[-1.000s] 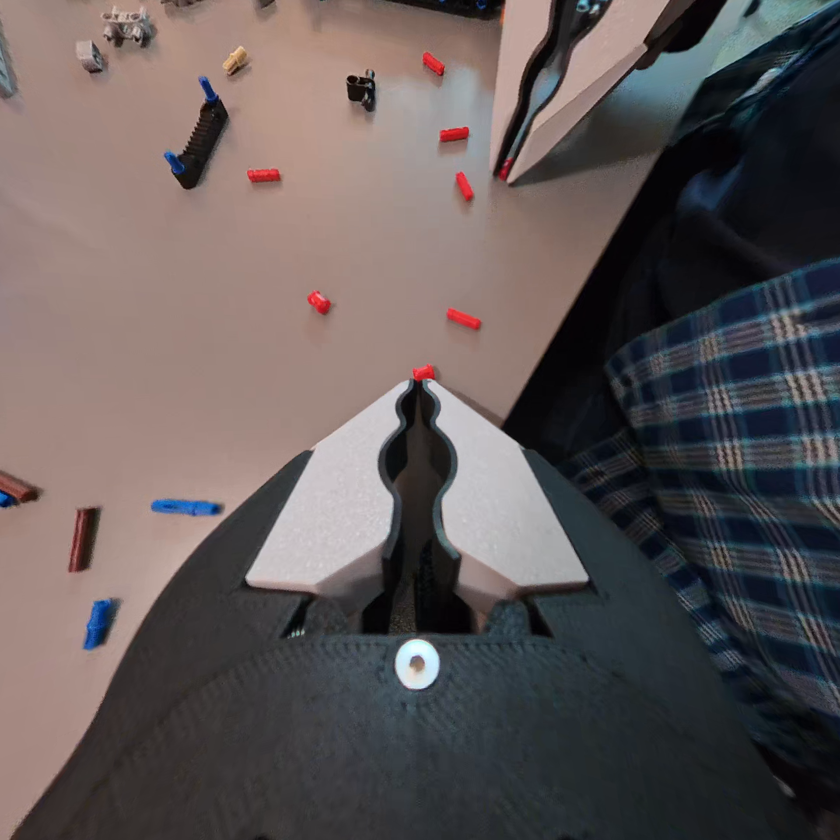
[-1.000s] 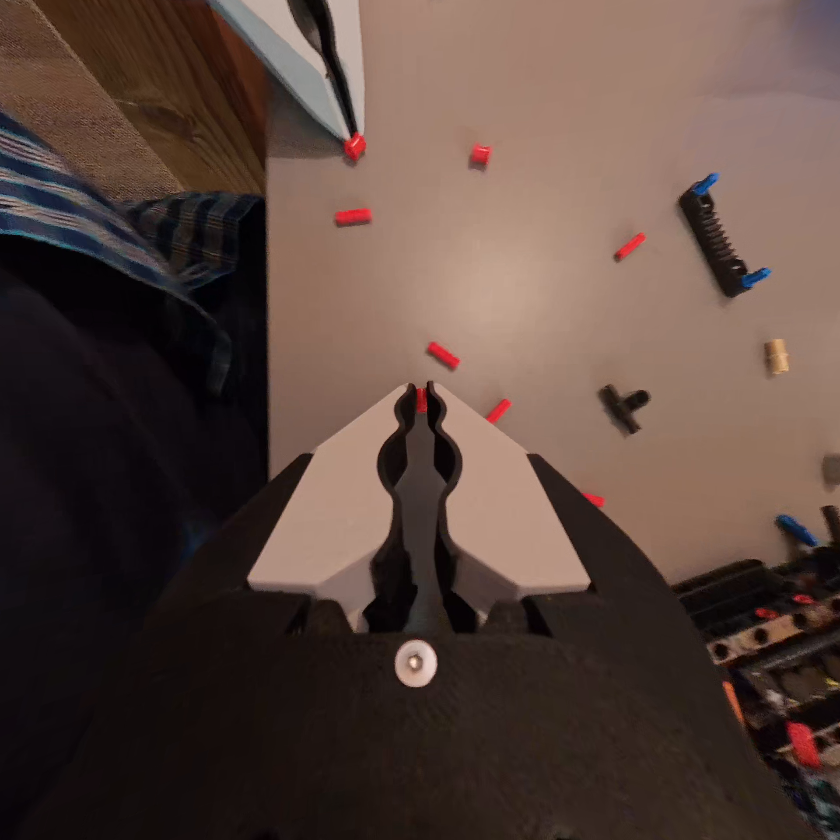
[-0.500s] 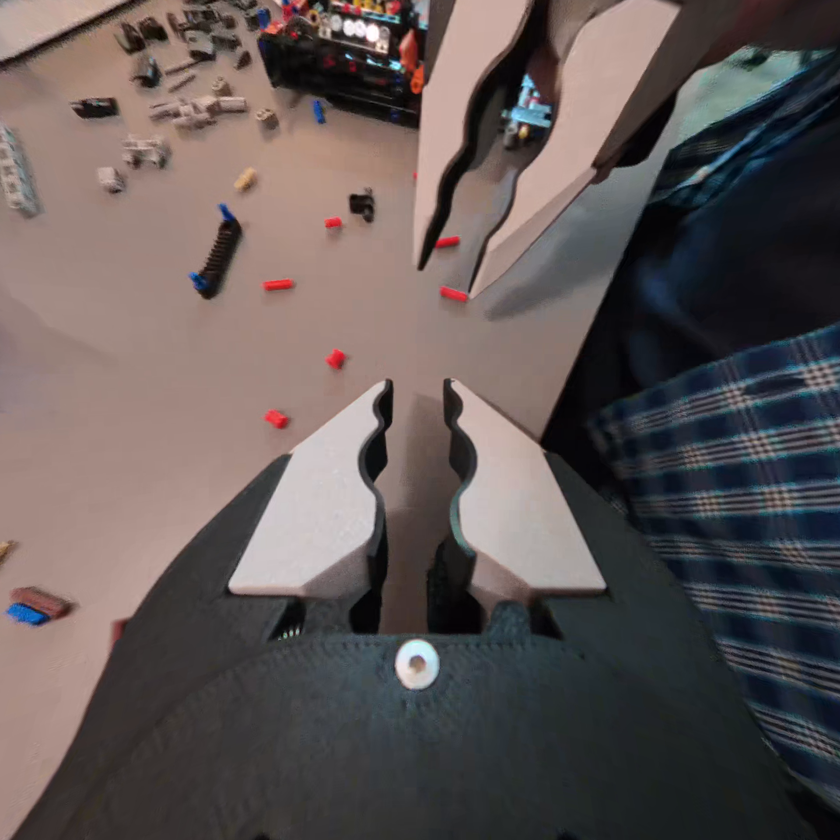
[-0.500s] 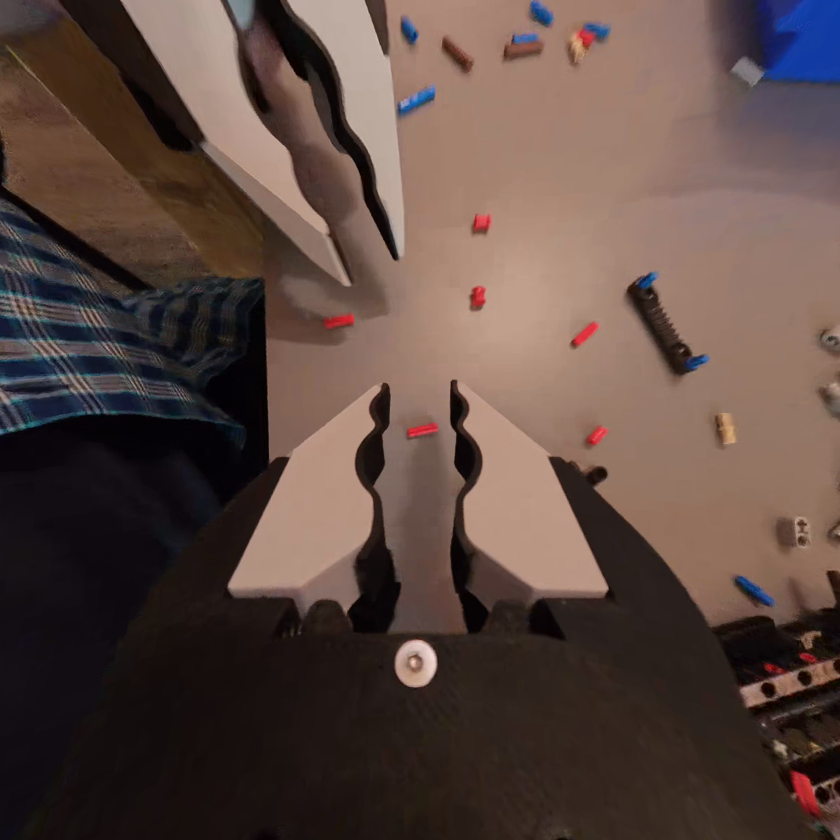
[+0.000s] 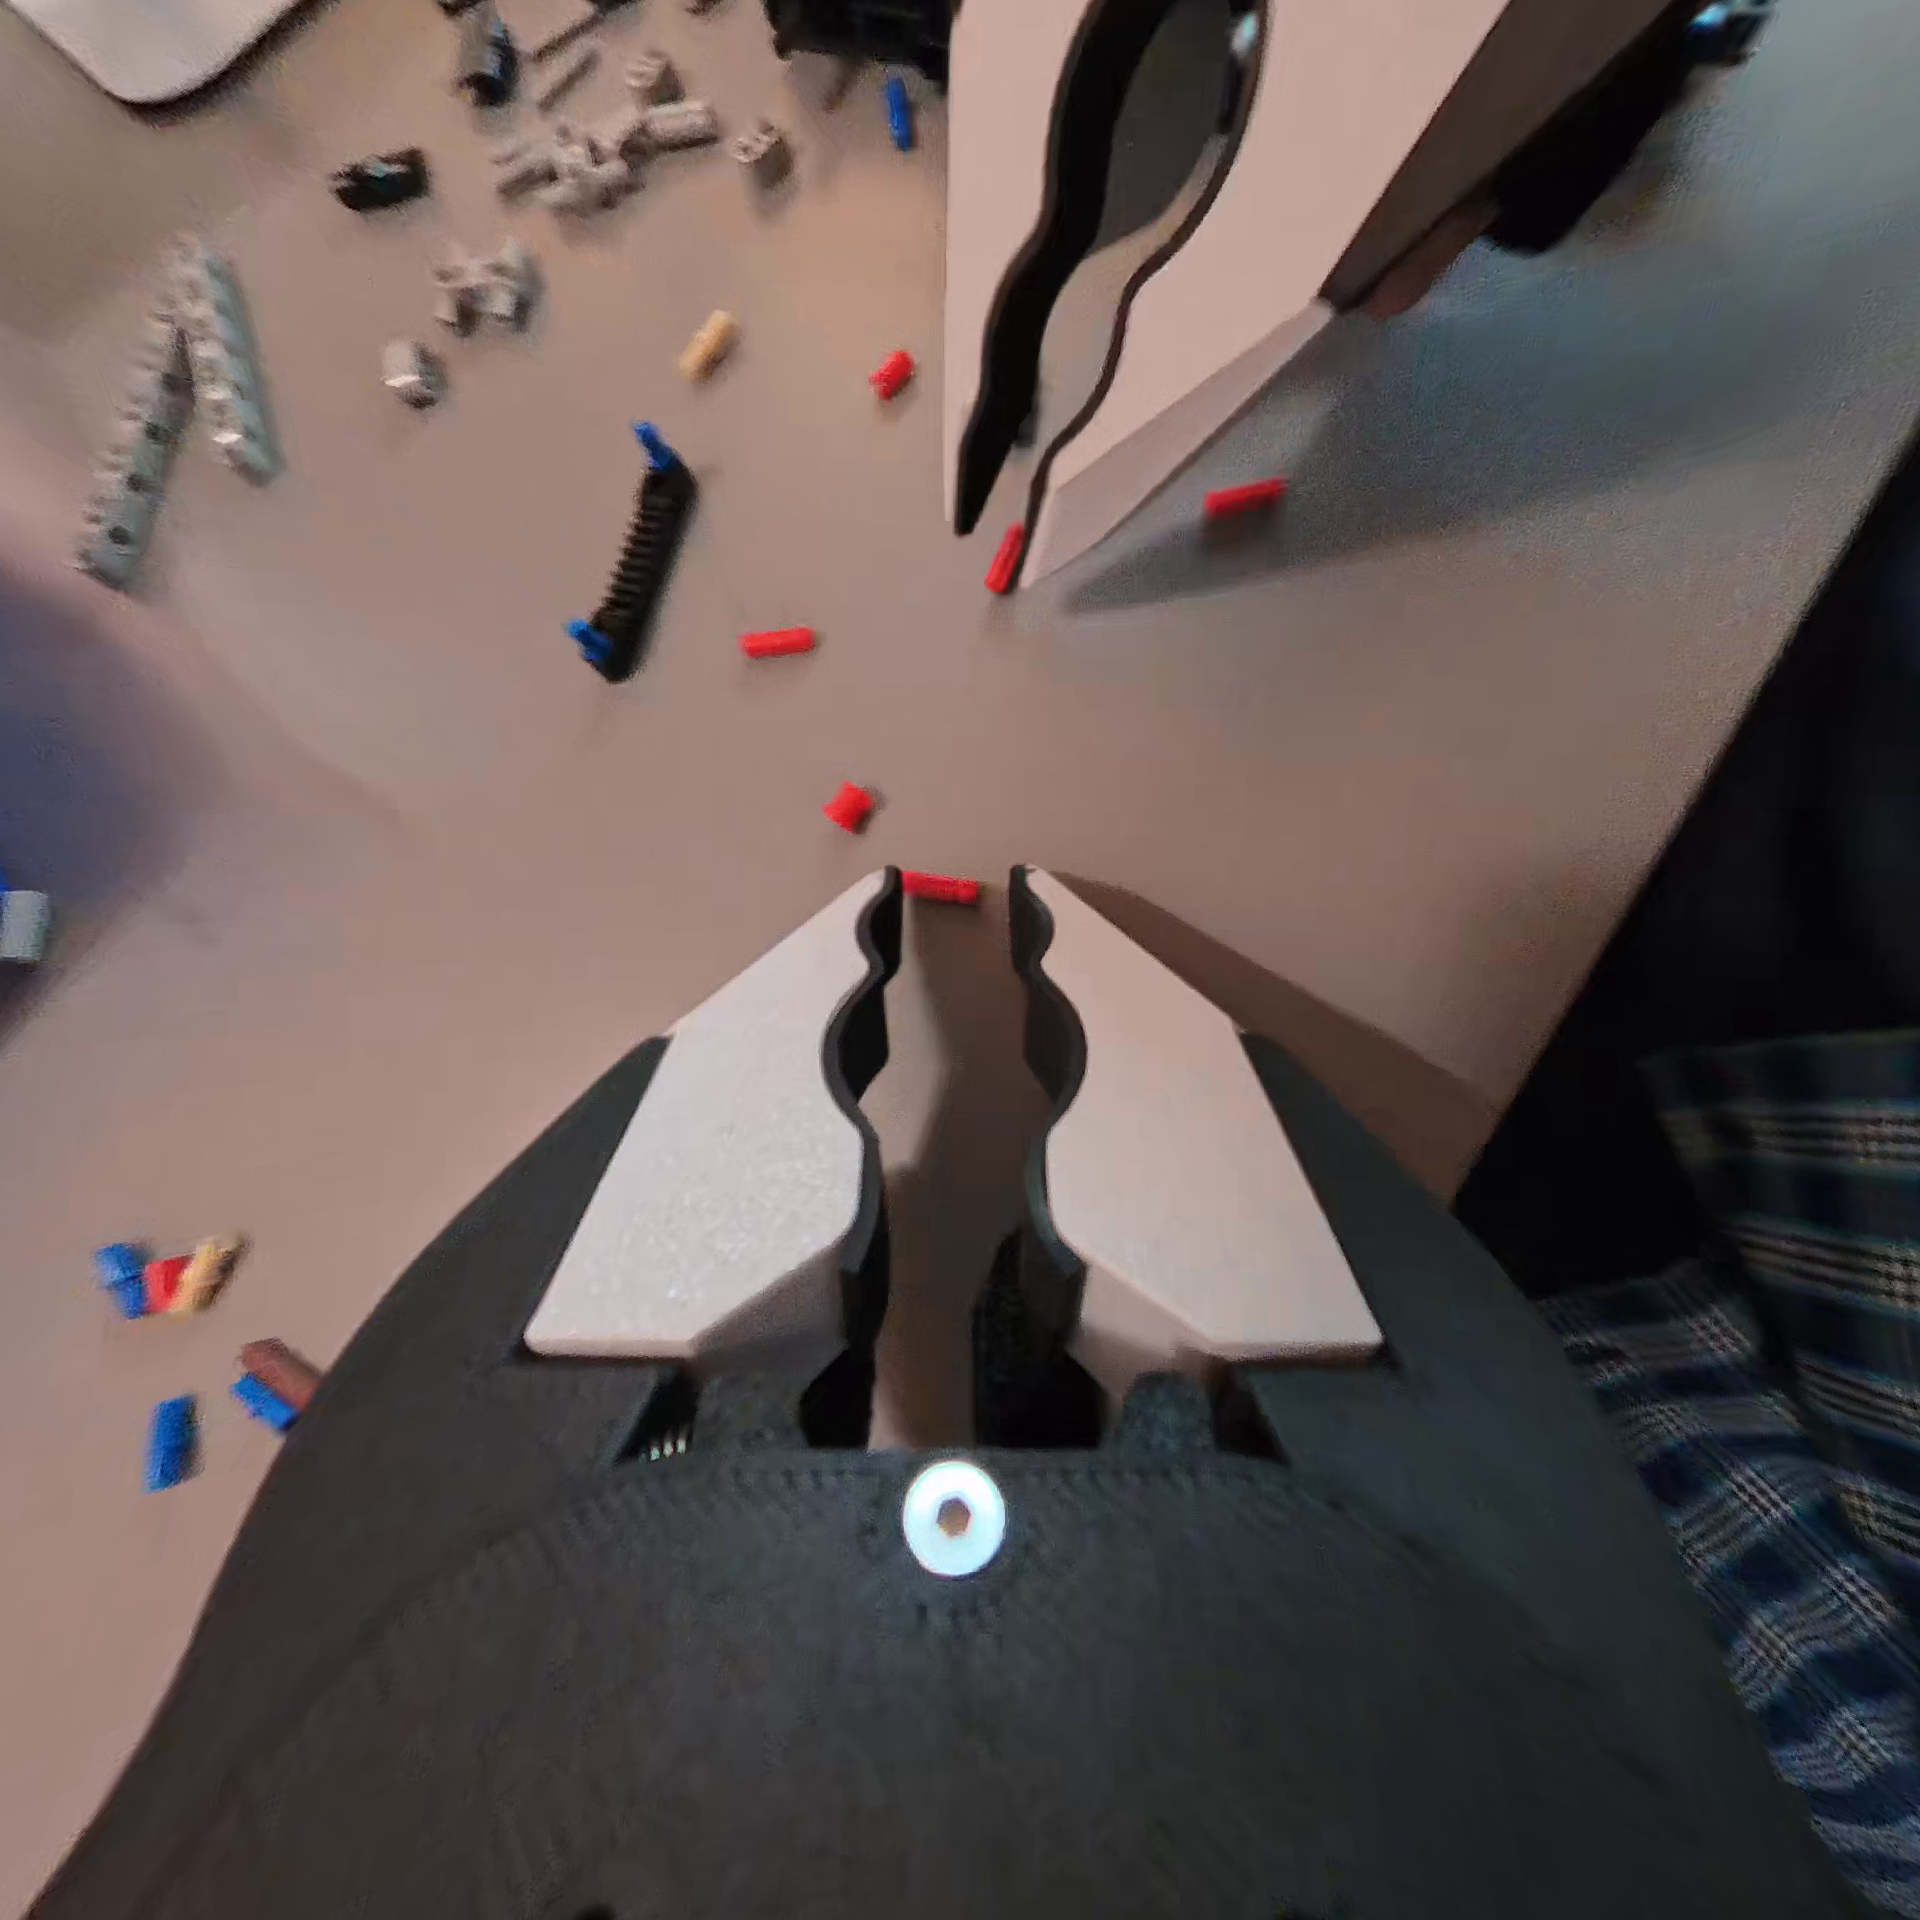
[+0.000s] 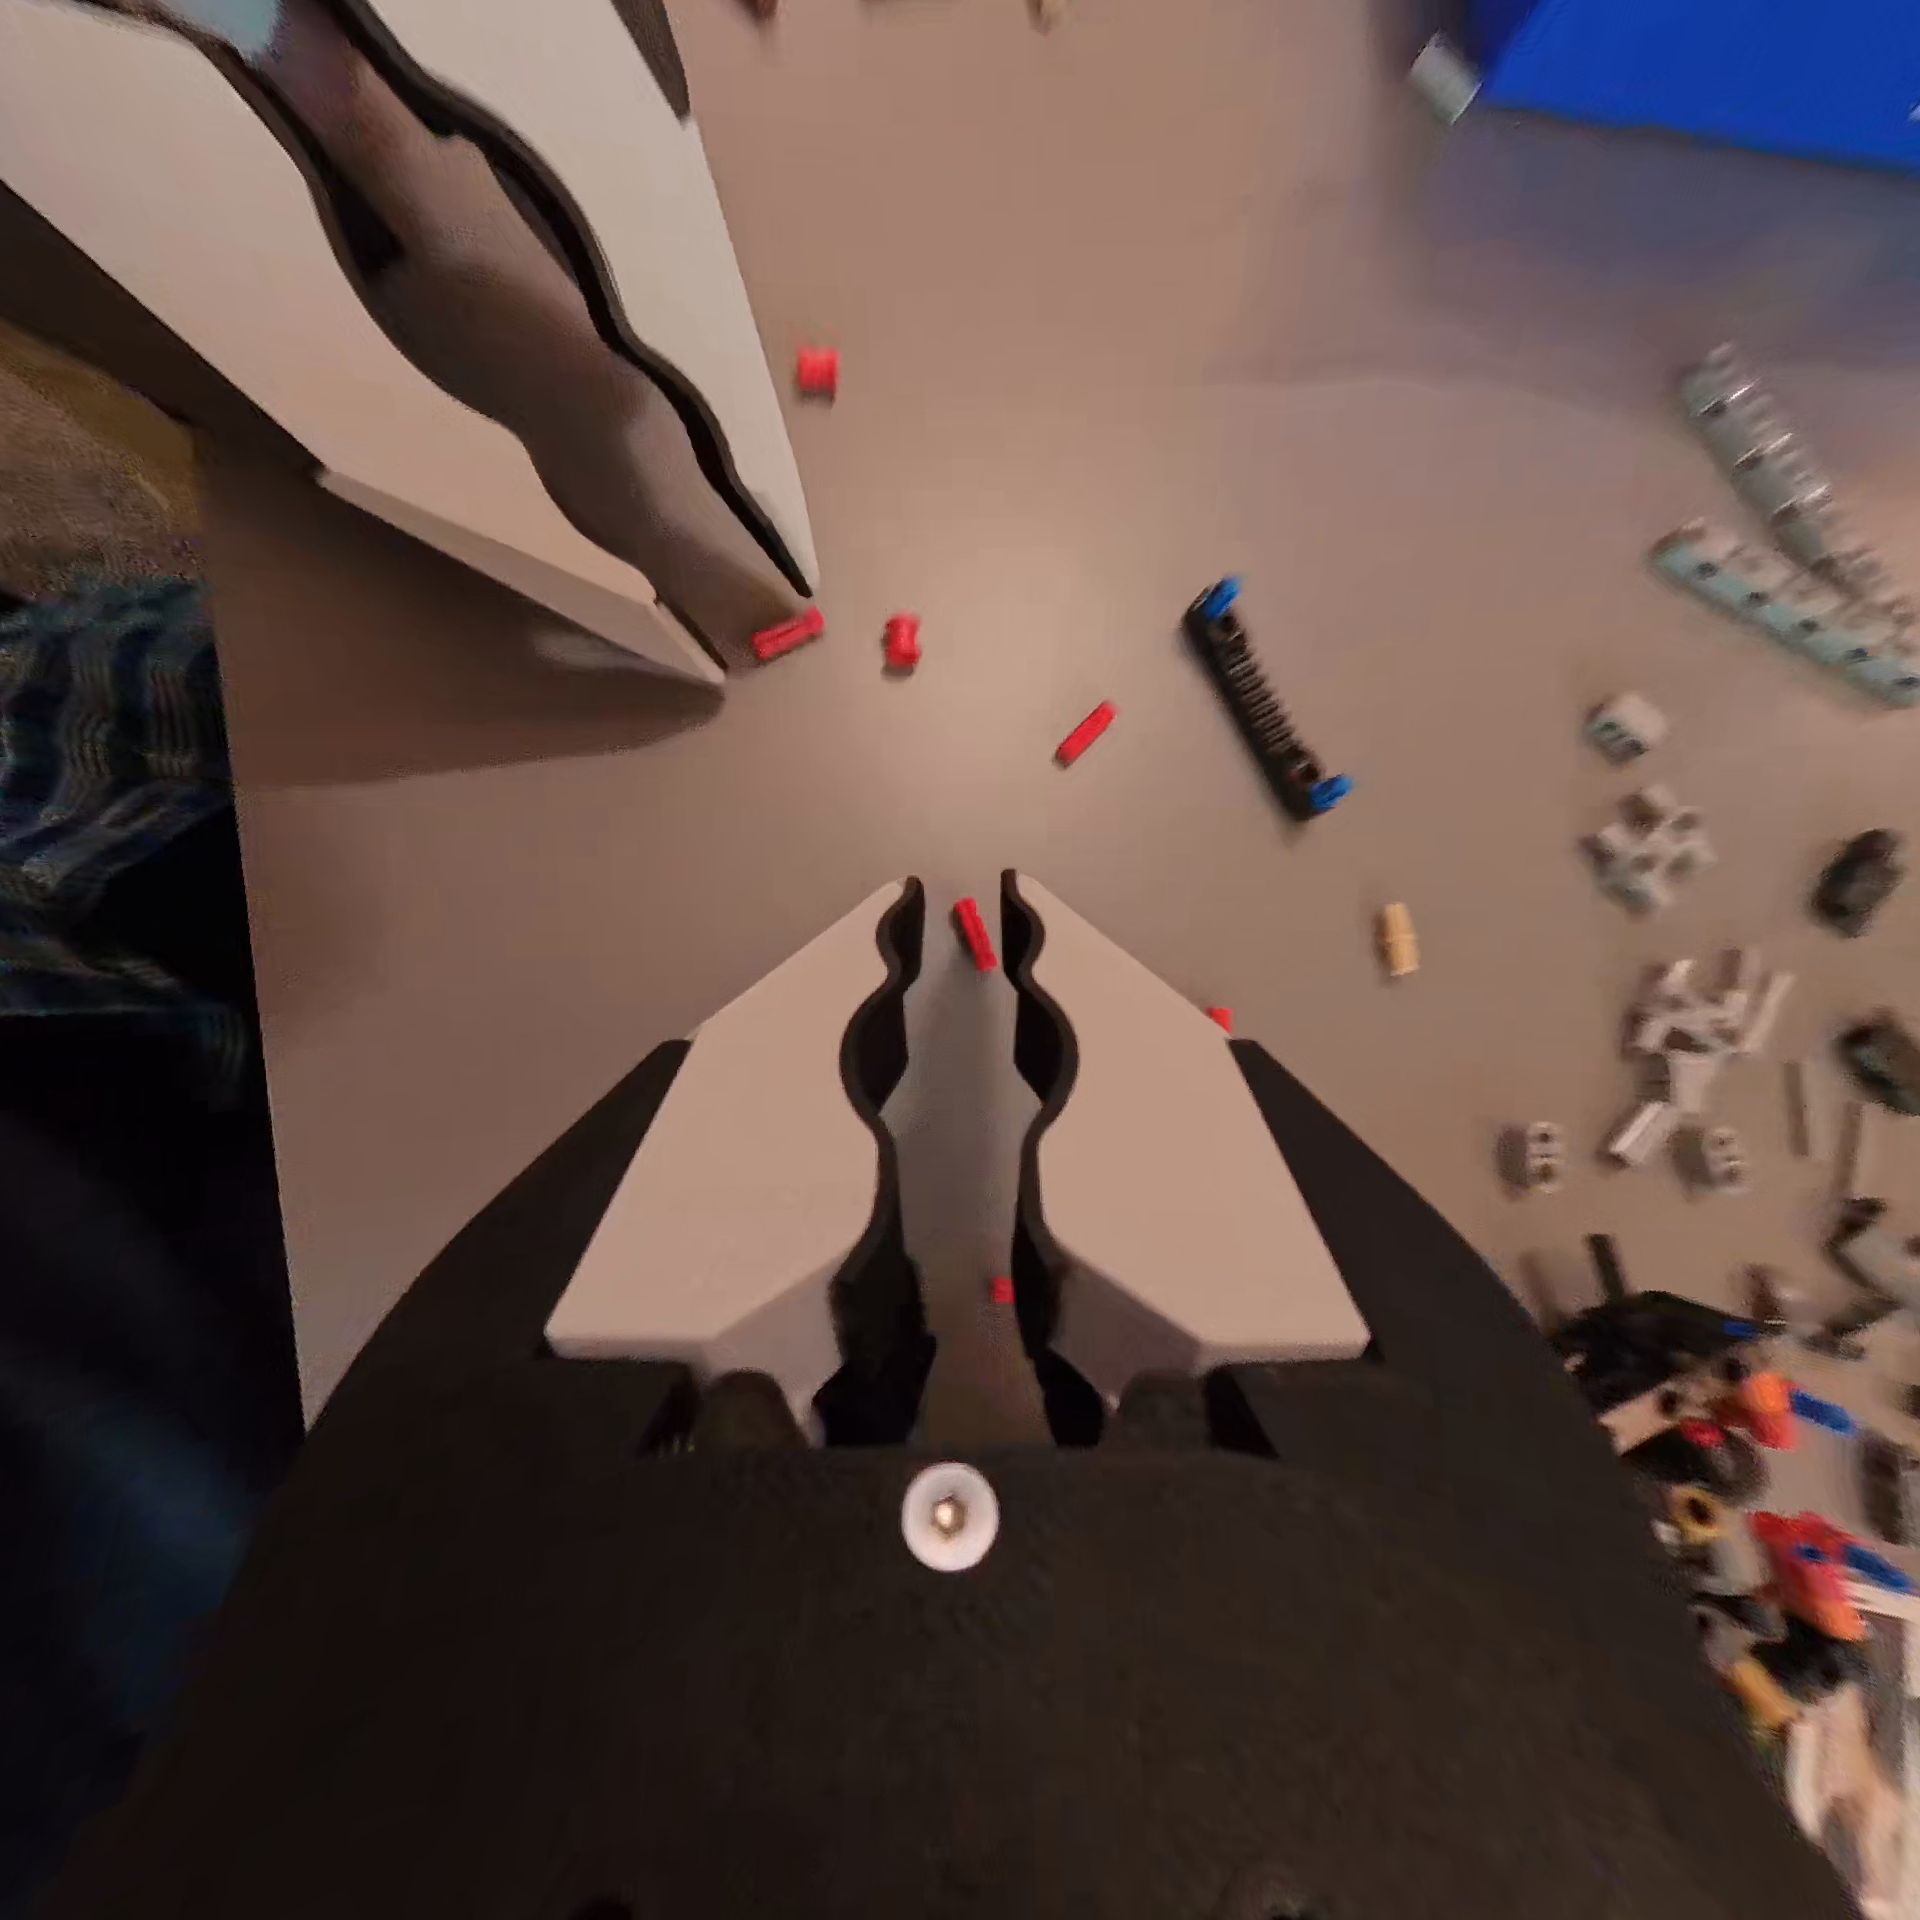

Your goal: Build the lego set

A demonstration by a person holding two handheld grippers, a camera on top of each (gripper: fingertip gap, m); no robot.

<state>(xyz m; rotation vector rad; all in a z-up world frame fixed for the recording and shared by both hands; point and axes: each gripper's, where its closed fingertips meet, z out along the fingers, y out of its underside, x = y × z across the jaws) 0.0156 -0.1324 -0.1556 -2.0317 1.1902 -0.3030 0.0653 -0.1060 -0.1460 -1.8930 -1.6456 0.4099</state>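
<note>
Closing now could go wrong on both sides. The left gripper (image 5: 951,883) is open a little and holds nothing; a red pin (image 5: 940,886) lies crosswise between its tips, touching the left one, so it may roll or flip away. The right gripper (image 6: 961,888) (also empty, jaws a little apart) has another red pin (image 6: 975,933) lying slanted between its tips on the table (image 6: 1143,260). A slanted pin can twist out. The half-built model (image 6: 1714,1455) waits to its right.

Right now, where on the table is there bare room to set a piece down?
Free: the table strip along the near edge, between the left gripper and right gripper. Also beyond the black toothed piece toward the blue box. Crowded: grey parts beside it.
</note>
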